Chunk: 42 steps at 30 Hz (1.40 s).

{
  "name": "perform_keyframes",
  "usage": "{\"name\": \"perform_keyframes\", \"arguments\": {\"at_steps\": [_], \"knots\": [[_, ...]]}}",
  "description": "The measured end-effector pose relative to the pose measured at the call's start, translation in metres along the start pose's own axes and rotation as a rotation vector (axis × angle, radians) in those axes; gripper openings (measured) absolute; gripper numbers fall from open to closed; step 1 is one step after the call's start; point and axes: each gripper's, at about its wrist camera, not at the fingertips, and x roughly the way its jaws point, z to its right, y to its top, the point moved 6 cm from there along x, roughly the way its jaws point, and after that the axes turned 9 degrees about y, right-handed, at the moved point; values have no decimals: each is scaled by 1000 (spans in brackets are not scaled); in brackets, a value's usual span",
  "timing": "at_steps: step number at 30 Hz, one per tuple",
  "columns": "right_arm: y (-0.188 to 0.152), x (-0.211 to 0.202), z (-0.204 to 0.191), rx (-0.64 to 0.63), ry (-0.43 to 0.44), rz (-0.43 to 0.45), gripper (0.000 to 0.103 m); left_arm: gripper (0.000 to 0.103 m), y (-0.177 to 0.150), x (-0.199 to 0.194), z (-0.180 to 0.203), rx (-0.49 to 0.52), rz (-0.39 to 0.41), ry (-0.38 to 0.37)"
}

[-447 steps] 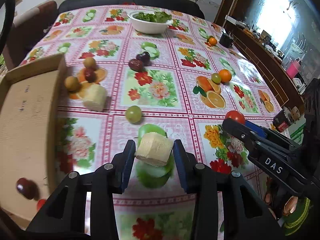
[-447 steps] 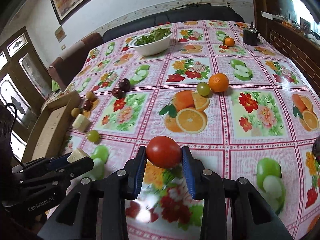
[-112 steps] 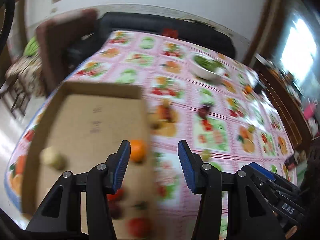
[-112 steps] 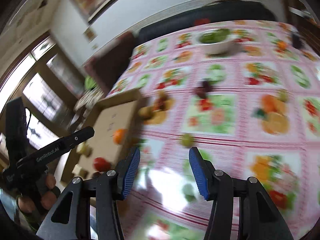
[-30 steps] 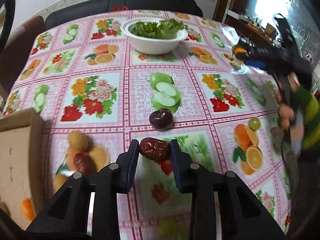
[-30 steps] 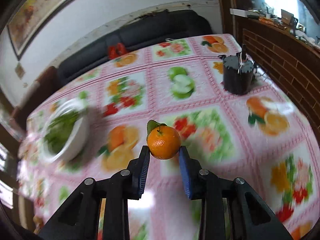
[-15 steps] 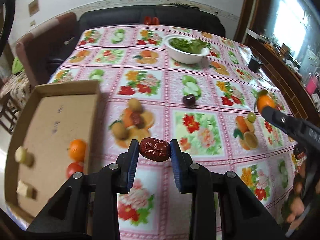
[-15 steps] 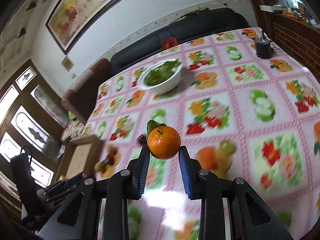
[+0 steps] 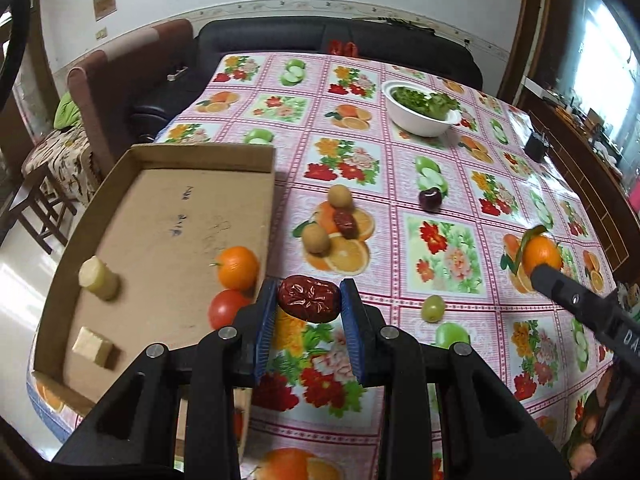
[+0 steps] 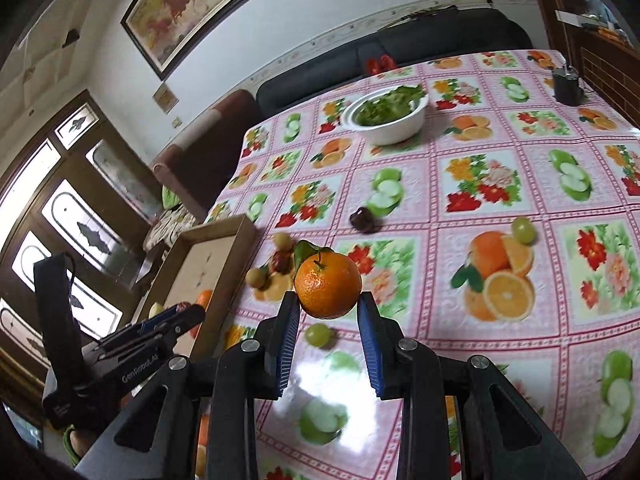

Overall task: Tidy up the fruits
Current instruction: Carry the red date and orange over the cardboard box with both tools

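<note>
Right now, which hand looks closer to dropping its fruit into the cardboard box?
Probably the left. Its hand-held gripper holds the red date right beside the cardboard box edge, while the right hand-held gripper holds its orange farther out over the table.

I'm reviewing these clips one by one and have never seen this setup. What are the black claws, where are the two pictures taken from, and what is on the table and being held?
The claws are handheld two-finger grippers, one in each of a person's hands. Each carries a fisheye camera looking along its fingers, so each picture is one gripper's own view.

The left gripper is shut on a wrinkled red date. The right gripper is shut on an orange with a leaf.

On the fruit-print tablecloth sits a cardboard tray holding another orange, a tomato and two pale pieces. Loose outside it: a green grape, a dark plum, two brownish fruits, another date, and a white bowl of greens.
</note>
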Motion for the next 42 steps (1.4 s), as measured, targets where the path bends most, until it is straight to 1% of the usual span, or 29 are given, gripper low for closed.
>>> {"name": "perform_keyframes", "arguments": {"at_steps": [8,13,25,30,34,42], "knots": [[-17,15,-23,-34,21,-56,30,29,-5,1,-25,-46,-4,29],[-25,24,-35,-50,33,-81,30,29,-7,2,-33,-56,-4,42],[-32,36,-48,-72,41,-114,30,29,-9,1,-50,-83,3,80],[-34,40,-54,-81,45,-124,30,29,-11,5,-61,-101,-6,83],[-36,47,-59,-90,51,-138,30,29,-13,10,-77,-129,-21,92],[-38,65,-68,-102,59,-166,30,29,-20,22,-120,-209,-57,120]]}}
